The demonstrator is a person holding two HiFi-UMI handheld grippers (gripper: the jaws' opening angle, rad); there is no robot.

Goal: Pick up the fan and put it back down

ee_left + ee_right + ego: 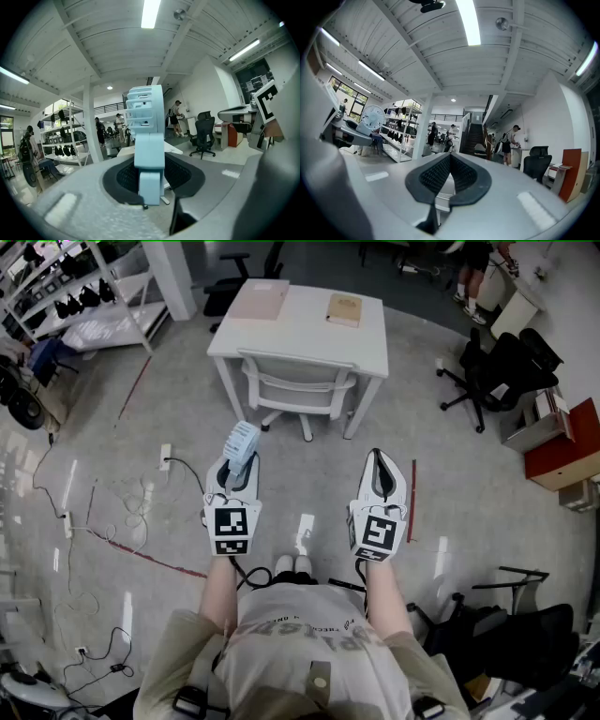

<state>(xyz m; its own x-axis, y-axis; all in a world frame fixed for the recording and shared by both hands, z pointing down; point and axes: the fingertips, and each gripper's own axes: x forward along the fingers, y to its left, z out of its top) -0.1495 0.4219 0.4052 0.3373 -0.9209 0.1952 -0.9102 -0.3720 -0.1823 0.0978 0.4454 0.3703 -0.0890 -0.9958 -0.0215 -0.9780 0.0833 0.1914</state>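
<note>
Gripping the light-blue fan (147, 136) by its lower stem, the left claw (236, 476) holds it in the air above the floor (141, 474), short of the white counter (309, 334). The right claw (449, 161) is pressed together, holding nothing, alongside the left.

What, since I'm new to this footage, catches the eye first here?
The pale blue fan, clamped in the left gripper, stands out first. Beside it the right gripper is shut and empty. Ahead stands a white table with a chair pushed under it.
</note>
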